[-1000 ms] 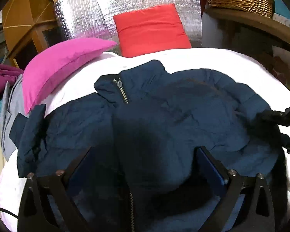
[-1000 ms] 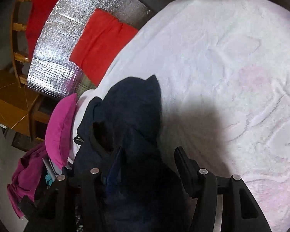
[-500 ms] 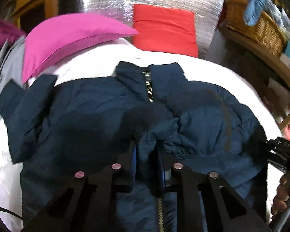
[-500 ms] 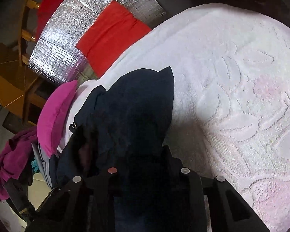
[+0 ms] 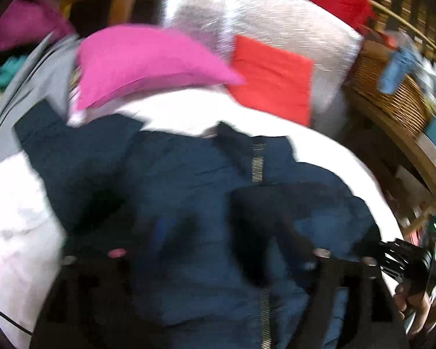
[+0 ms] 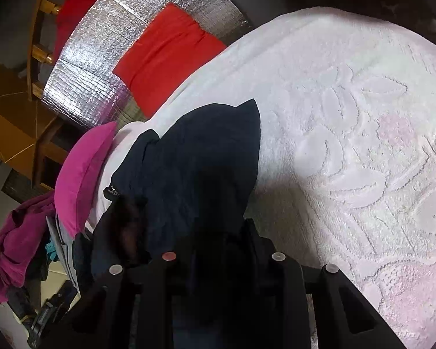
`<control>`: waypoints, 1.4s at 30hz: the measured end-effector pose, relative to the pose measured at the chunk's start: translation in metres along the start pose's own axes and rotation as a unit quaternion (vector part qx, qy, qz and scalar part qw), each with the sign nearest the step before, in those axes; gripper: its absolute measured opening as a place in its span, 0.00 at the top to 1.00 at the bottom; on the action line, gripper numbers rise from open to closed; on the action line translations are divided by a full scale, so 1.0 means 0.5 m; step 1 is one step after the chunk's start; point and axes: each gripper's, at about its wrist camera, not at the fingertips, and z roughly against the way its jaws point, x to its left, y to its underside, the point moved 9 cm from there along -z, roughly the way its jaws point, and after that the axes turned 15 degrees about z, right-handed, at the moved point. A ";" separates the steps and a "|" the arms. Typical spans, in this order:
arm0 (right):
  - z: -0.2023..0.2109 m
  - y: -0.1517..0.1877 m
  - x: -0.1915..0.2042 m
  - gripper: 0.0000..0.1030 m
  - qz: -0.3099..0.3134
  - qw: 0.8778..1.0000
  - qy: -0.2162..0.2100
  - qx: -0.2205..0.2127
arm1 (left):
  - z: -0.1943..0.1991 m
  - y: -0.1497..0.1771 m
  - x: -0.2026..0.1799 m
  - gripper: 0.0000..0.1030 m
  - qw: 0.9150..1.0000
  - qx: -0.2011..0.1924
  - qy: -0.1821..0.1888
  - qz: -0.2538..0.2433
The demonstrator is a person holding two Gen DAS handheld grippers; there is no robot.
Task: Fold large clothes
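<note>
A navy zip-up jacket (image 5: 189, 174) lies spread on the white bedspread (image 5: 20, 203), collar toward the pillows, its zipper (image 5: 257, 163) running down the middle. My left gripper (image 5: 223, 232) hovers over the jacket's front; its jaws are opening, wide apart, with fabric below them but not pinched. The view is blurred by motion. My right gripper (image 6: 218, 232) is clamped on a bunched fold of the jacket (image 6: 200, 151) at its side; its jaws are opening slightly with the fabric still between the pads. In the left wrist view the right gripper (image 5: 404, 258) shows at the jacket's right edge.
A pink pillow (image 5: 142, 64), a red cushion (image 5: 273, 78) and a silver foil pad (image 5: 276, 20) stand at the head of the bed. A wicker basket (image 5: 392, 96) sits on a shelf at the right. Loose clothes (image 6: 11, 238) hang off the bed's left side.
My left gripper pinched the jacket by the zipper, then let go and opened wide while swinging across. My right gripper closed on the jacket's side fold and has stayed put.
</note>
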 end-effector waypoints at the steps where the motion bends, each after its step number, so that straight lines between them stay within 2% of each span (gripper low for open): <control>1: -0.001 0.001 -0.002 0.69 -0.003 1.000 -0.001 0.001 | -0.008 0.009 -0.041 0.17 0.999 -0.002 0.010 -0.030; 4: -0.006 0.003 -0.007 0.69 -0.013 1.000 -0.003 0.004 | -0.034 0.041 -0.126 0.12 0.995 0.002 0.009 -0.103; 7: -0.007 0.004 -0.010 0.68 -0.021 1.000 -0.007 0.007 | -0.104 0.074 -0.181 0.12 0.986 0.018 -0.037 -0.159; 10: -0.010 0.006 -0.011 0.67 -0.025 1.000 -0.008 0.008 | -0.154 0.103 -0.204 0.12 0.982 0.038 -0.043 -0.181; 13: -0.011 0.007 -0.010 0.67 -0.023 1.000 -0.008 0.008 | -0.177 0.122 -0.206 0.13 0.980 0.040 -0.060 -0.186; 15: -0.008 0.009 -0.008 0.67 -0.023 1.000 -0.011 0.008 | -0.171 0.115 -0.195 0.30 0.985 0.039 -0.037 -0.166; 16: -0.007 0.009 -0.008 0.67 -0.023 1.000 -0.013 0.008 | -0.164 0.106 -0.185 0.49 0.987 0.043 -0.021 -0.150; 17: -0.004 0.009 -0.007 0.67 -0.022 1.000 -0.014 0.007 | -0.158 0.097 -0.178 0.60 0.990 0.047 -0.010 -0.136; 19: -0.001 0.006 -0.002 0.67 -0.016 1.000 -0.014 0.005 | -0.144 0.070 -0.149 0.72 0.994 0.046 0.002 -0.103; 22: 0.007 0.006 0.008 0.67 -0.002 1.000 -0.011 0.002 | -0.095 0.028 -0.096 0.78 0.997 0.038 0.007 -0.062; 25: 0.017 0.005 0.009 0.67 0.005 1.000 -0.008 -0.003 | -0.034 -0.006 -0.052 0.77 0.999 0.024 0.007 -0.043; 27: 0.023 0.004 0.007 0.67 0.002 1.000 -0.008 -0.006 | 0.002 -0.023 -0.018 0.73 1.000 0.014 0.000 -0.027; 31: 0.033 0.007 0.002 0.67 0.001 1.000 -0.007 -0.004 | 0.061 -0.029 0.053 0.39 1.000 0.016 -0.007 -0.004; 34: 0.033 0.008 0.003 0.67 0.006 1.000 -0.008 0.001 | 0.095 -0.019 0.099 0.36 1.000 0.015 -0.019 -0.002; 36: 0.031 0.008 0.000 0.64 0.004 1.000 -0.007 0.005 | 0.113 -0.012 0.151 0.31 0.999 0.016 -0.043 0.014; 39: 0.028 0.013 0.000 0.48 0.001 1.000 -0.013 0.009 | 0.136 0.010 0.232 0.26 0.995 0.027 -0.072 0.058; 42: 0.022 0.017 0.006 0.46 0.022 1.000 -0.002 0.013 | 0.144 0.030 0.314 0.26 0.988 0.045 -0.097 0.114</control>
